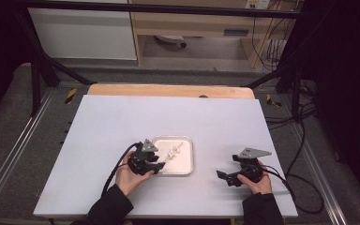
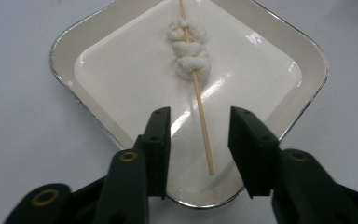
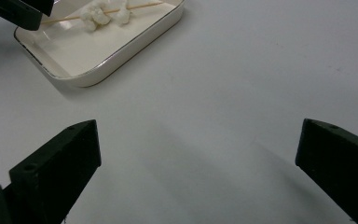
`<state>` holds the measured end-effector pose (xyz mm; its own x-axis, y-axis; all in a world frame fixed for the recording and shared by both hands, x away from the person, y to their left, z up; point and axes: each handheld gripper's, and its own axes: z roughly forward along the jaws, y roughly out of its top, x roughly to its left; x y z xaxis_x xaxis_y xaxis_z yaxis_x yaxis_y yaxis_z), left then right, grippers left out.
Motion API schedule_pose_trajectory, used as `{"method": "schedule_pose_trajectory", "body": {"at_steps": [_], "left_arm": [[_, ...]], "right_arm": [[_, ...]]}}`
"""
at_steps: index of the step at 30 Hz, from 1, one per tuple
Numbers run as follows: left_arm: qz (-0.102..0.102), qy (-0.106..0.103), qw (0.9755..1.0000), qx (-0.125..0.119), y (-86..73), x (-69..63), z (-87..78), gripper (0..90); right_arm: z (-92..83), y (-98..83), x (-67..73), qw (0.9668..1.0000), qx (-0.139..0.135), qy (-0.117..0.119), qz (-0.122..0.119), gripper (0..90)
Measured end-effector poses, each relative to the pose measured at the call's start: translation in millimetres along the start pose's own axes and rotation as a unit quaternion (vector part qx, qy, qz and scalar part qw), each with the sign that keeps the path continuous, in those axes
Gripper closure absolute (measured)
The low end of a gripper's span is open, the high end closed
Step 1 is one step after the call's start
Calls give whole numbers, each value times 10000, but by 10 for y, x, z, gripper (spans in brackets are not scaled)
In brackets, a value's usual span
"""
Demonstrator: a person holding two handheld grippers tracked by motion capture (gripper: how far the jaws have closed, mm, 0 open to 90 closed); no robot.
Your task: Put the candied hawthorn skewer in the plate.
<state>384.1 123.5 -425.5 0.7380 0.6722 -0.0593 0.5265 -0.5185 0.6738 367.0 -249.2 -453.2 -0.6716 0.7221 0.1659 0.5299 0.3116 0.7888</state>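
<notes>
While I watch from the high view, I see the white table [image 1: 122, 122] with a square white tray [image 1: 187, 164] near its front middle. My left gripper [image 2: 199, 140] is at the tray's near edge, jaws apart on both sides of the skewer's bare end, not touching it. My right gripper [image 3: 198, 154] is well apart from the tray, jaws wide and empty. The wooden skewer [image 2: 200, 116] with white lumps [image 2: 189, 51] lies flat inside the tray.
</notes>
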Motion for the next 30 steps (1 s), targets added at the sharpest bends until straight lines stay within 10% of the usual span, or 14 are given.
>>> {"method": "schedule_pose_trajectory", "body": {"at_steps": [14,30], "left_arm": [[195,133,9993,-284,-178,210,-372,216],[-286,477,9972,-499,-840,624,-664,101]], "right_arm": [[-11,3,0,10000,-27,-14,26,6],[-12,-22,-4,10000,53,-26,-13,6]]}}
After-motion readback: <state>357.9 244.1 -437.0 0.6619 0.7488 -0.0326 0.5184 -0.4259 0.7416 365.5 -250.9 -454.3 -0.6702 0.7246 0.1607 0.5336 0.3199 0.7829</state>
